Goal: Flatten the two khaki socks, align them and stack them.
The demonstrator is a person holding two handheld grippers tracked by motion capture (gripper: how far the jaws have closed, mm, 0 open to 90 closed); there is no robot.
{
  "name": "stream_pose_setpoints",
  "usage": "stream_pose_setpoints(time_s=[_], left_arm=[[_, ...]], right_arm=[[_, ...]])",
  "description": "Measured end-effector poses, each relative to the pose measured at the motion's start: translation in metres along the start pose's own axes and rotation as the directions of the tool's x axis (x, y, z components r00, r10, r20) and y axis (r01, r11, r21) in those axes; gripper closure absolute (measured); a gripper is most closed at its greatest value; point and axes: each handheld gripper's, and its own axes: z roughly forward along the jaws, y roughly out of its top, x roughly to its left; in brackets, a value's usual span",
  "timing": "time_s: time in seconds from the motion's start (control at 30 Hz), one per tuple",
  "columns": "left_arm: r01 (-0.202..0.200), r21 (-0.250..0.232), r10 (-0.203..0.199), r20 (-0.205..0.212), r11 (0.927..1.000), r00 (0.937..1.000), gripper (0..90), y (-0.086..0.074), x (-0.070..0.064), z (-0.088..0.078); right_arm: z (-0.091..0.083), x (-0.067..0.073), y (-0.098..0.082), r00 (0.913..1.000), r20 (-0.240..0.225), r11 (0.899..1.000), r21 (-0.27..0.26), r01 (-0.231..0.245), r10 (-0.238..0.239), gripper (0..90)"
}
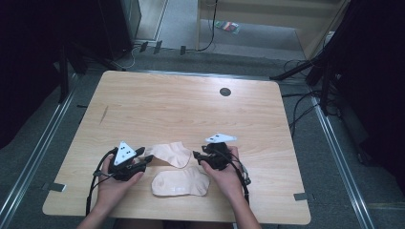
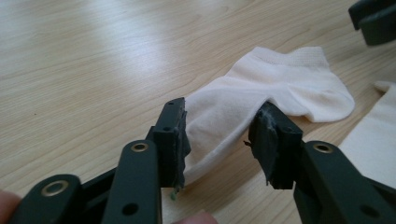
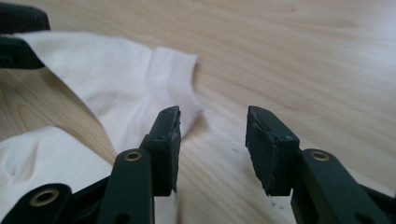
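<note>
My left gripper [image 1: 145,160] lies low on the desk [image 1: 157,102], fingers [image 2: 173,140] parted around the upper sock's [image 1: 173,153] toe, not pinching. My right gripper [image 1: 197,157] faces it, fingers half open at the sock's cuff, holding nothing.

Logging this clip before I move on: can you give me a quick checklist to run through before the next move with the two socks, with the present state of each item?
1. Left hand-held gripper released: ok. Its jaws stand apart and the far sock lies between them, unpressed.
2. Right hand-held gripper released: ok. Jaws apart, bare wood between them, the far sock's cuff beside one jaw.
3. Far sock flat on the table: not ok, it lies creased.
4. Near sock flat: ok, in the high view.
5. Socks apart: cannot tell, their edges look close or touching.
6. Room ahead: ok, only a small dark disc near the far edge.
</note>
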Motion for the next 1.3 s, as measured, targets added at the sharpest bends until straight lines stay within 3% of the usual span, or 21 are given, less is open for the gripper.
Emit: stream_pose_setpoints(time_s=[0.1,0.2,0.23,0.27,0.37,0.5,0.57,0.6,0.63,0.67,0.7,0.73,0.8,0.87,0.93,1.0,1.03,1.1,1.17,1.2,1.3], left_arm=[[-0.014,0.010,0.015,-0.006,0.9998,0.9999,58.5,0.000,-0.005,0.004],[-0.066,0.026,0.066,0.016,0.9975,0.9977,53.2,-0.002,-0.009,0.006],[-0.078,0.033,0.077,0.031,0.9964,0.9966,48.9,-0.003,-0.010,0.005],[-0.094,0.034,0.092,0.039,0.9950,0.9950,44.0,-0.004,-0.010,0.004],[-0.108,0.024,0.107,0.069,0.9938,0.9919,36.0,-0.010,-0.002,-0.003],[0.011,-0.016,-0.008,0.134,0.9998,0.9909,34.2,-0.017,0.022,-0.014],[0.071,-0.039,-0.063,0.164,0.9968,0.9845,35.0,-0.016,0.033,-0.019],[0.160,-0.024,-0.155,0.145,0.9868,0.9773,38.9,-0.014,0.042,-0.021],[0.160,-0.024,-0.155,0.145,0.9868,0.9773,42.1,-0.014,0.042,-0.021],[0.208,0.001,-0.207,0.108,0.9781,0.9723,45.0,-0.014,0.046,-0.020],[0.259,0.025,-0.261,0.084,0.9655,0.9618,45.0,-0.014,0.050,-0.018],[0.309,0.059,-0.313,0.079,0.9492,0.9464,47.9,-0.015,0.054,-0.017],[0.346,0.096,-0.355,0.096,0.9331,0.9299,49.8,-0.016,0.055,-0.013],[0.345,0.104,-0.356,0.103,0.9326,0.9289,51.5,-0.016,0.054,-0.012],[0.359,0.118,-0.371,0.103,0.9258,0.9229,59.0,-0.016,0.052,-0.009],[0.360,0.118,-0.371,0.085,0.9255,0.9249,63.8,-0.016,0.051,-0.008],[0.344,0.121,-0.353,0.064,0.9313,0.9336,67.1,-0.016,0.048,-0.005],[0.338,0.125,-0.348,0.068,0.9329,0.9351,72.7,-0.016,0.046,-0.004],[0.317,0.130,-0.327,0.057,0.9393,0.9434,76.5,-0.015,0.041,-0.001],[0.298,0.130,-0.304,0.026,0.9457,0.9525,81.5,-0.014,0.036,0.001],[0.277,0.133,-0.284,0.029,0.9515,0.9585,90.0,-0.014,0.033,0.001]], right_arm=[[0.014,0.012,0.002,0.9998,-0.020,1.000,0.029,-0.005,0.005,55.0],[0.027,0.018,0.003,0.9993,0.029,0.998,0.052,0.021,-0.022,60.5],[0.031,0.019,0.003,0.9975,0.058,0.997,0.062,0.037,-0.041,65.5],[0.033,0.020,0.002,0.9946,0.084,0.996,0.071,0.055,-0.061,79.1],[0.031,0.019,0.001,0.9908,0.104,0.995,0.058,0.081,-0.087,90.0],[0.025,0.011,0.000,0.9880,0.136,0.997,0.040,0.067,-0.072,90.0],[0.021,0.008,0.000,0.9897,0.138,0.999,0.012,0.038,-0.039,89.8],[0.015,0.005,0.002,0.9932,0.116,1.000,-0.025,0.009,-0.006,82.2],[0.015,0.005,0.004,0.9950,0.100,0.999,-0.033,-0.002,0.005,79.1],[0.015,0.006,0.005,0.9963,0.086,1.000,-0.030,-0.007,0.010,76.1],[0.015,0.006,0.005,0.9963,0.086,1.000,-0.030,-0.007,0.010,76.1],[0.021,0.010,0.006,0.9969,0.079,1.000,-0.004,-0.005,0.005,67.3],[0.027,0.011,0.007,0.9976,0.069,1.000,0.010,-0.007,0.006,65.5],[0.030,0.012,0.007,0.9980,0.063,1.000,0.012,-0.011,0.010,64.3],[0.038,0.012,0.007,0.9977,0.064,1.000,0.020,-0.022,0.021,62.5],[0.041,0.013,0.006,0.9968,0.080,1.000,0.026,-0.011,0.009,62.5],[0.042,0.014,0.006,0.9965,0.084,1.000,0.026,-0.007,0.005,63.4],[0.042,0.014,0.006,0.9960,0.089,1.000,0.028,-0.002,0.000,65.2],[0.042,0.017,0.006,0.9938,0.108,0.999,0.030,0.024,-0.027,71.0],[0.042,0.019,0.005,0.9907,0.122,0.998,0.037,0.056,-0.060,77.9],[0.041,0.020,0.004,0.9904,0.112,0.996,0.038,0.078,-0.082,85.7]])
